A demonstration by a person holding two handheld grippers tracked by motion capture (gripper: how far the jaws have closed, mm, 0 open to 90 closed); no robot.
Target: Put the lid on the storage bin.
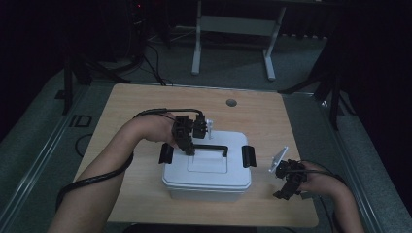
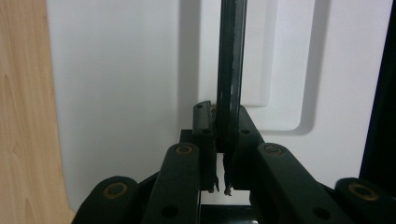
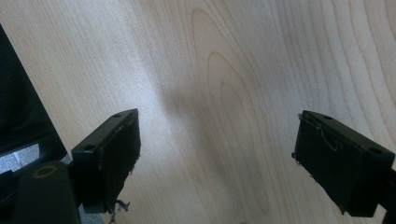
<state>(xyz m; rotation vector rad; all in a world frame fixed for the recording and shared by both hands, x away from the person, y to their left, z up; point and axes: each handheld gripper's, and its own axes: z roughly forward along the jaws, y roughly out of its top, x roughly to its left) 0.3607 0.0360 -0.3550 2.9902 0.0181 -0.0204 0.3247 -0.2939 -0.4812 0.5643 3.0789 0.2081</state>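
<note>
A white storage box (image 1: 208,170) with black side latches (image 1: 248,156) sits near the front edge of the wooden table (image 1: 252,111), roughly midway between its left and right edges, its thin black carry handle (image 2: 231,70) pinched between the pressed-together jaws of the left gripper (image 1: 189,148), which comes down on the handle's left end above the lid (image 2: 116,93). Well apart, by the table's front right corner, the right gripper (image 1: 286,187) hangs over bare wood with its jaws spread wide and nothing between them, apparently just clear of the surface, though the dim high view leaves that uncertain.
</note>
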